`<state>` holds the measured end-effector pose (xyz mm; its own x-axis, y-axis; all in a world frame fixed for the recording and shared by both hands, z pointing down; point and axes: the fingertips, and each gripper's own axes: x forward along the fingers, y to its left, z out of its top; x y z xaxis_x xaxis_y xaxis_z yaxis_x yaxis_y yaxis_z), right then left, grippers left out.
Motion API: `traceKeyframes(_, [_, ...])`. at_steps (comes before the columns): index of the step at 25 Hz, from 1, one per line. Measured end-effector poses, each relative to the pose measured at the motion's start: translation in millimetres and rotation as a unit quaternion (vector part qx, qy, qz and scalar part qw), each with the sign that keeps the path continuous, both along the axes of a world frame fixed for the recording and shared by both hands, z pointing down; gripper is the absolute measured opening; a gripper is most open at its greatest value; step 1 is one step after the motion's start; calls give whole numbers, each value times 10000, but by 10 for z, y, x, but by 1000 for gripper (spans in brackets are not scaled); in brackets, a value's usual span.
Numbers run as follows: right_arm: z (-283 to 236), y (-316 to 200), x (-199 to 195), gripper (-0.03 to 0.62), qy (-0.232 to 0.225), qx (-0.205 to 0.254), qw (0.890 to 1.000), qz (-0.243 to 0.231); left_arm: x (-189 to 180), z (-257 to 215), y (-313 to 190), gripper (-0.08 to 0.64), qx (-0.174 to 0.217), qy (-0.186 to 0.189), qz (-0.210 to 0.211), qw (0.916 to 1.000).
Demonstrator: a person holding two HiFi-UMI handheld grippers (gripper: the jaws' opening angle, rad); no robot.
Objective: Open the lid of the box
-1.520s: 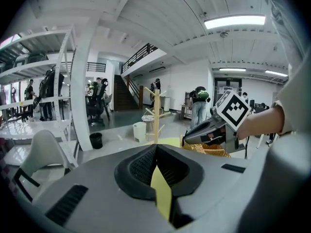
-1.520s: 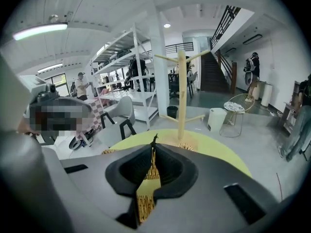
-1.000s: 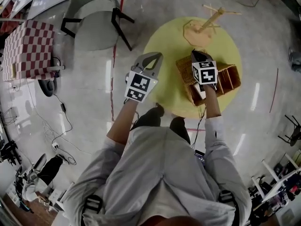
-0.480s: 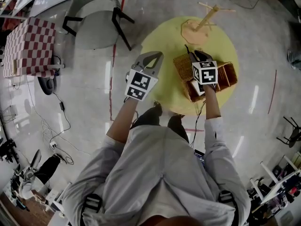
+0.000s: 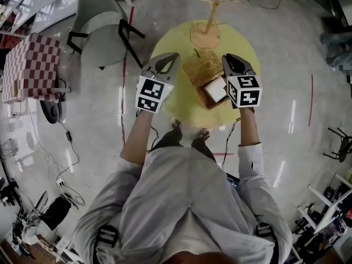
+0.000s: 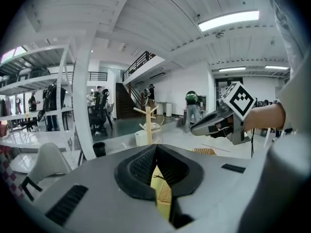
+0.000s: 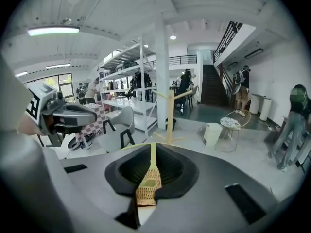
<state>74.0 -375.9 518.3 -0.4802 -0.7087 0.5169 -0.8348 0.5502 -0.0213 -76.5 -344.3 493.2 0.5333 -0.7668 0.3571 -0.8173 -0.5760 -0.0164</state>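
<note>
Box: the wicker box (image 5: 201, 69) sits on your round yellow surface (image 5: 242, 43), between your two grippers. It is rectangular, with a tight tan basket weave. A pale, smooth rectangle (image 5: 215, 89) shows at its near end. I cannot tell how far the lid is raised.
Left fingers: your left gripper (image 5: 169, 58) hovers just left of the box. Its ribbed black pads are pressed together at the tips and hold nothing.
Right fingers: your right gripper (image 5: 230, 58) hovers just right of the box. Its fingers are closing with a thin slit left, and only surface and weave show through it.
Markings: each gripper's cube carries black-and-white square patterns.
Stand: a bare wooden peg stand (image 5: 208, 29) with a flat angular base and an upright post is beyond the box.
</note>
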Motion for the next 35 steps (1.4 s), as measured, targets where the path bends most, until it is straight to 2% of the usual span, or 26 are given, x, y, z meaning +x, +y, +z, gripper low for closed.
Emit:
traceKeyframes(6, [-669, 265, 434, 28, -52, 558, 9983, 183, 221, -440, 126, 28, 350, 95, -81, 9993])
traceKeyframes(13, [-1267, 583, 831, 23, -31, 1092, 9936, 297, 508, -987, 360, 28, 758, 86, 45, 9971])
traceKeyframes(24, [-1830, 890, 977, 23, 26, 1733, 9844, 298, 669, -1446, 610, 28, 1186, 95, 164, 9928])
traceKeyframes(35, [-1976, 1004, 990, 23, 28, 1865, 9824, 143, 641, -1603, 706, 29, 1394, 128, 99, 9901])
